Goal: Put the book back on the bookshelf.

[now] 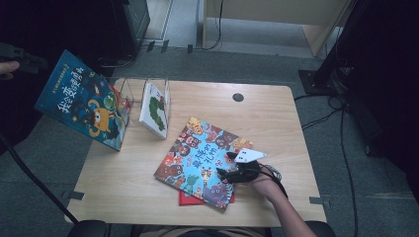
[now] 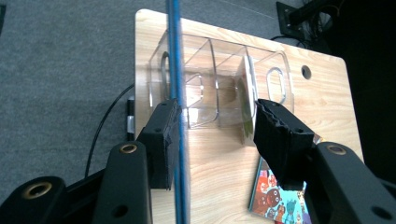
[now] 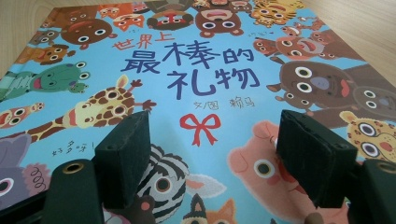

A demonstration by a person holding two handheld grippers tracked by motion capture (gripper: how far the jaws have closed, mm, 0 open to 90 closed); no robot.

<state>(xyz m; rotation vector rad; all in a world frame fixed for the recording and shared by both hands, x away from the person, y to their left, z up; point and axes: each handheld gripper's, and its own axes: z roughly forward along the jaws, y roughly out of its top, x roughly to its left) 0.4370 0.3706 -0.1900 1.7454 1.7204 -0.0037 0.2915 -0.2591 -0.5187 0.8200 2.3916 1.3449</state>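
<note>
A dark blue picture book (image 1: 81, 101) hangs edge-on between the half-open jaws of the left gripper (image 2: 212, 133), against one pad, above a clear plastic divided rack (image 2: 215, 79) on the light wooden table (image 1: 276, 113). The right gripper (image 3: 212, 154), jaws spread and empty, rests on a light blue animal-covered book (image 3: 210, 70).

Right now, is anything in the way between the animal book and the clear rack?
Nothing visible: bare table lies between the animal book and the clear rack. A white book stands in one slot, and a blue book is at the rack's left end.
</note>
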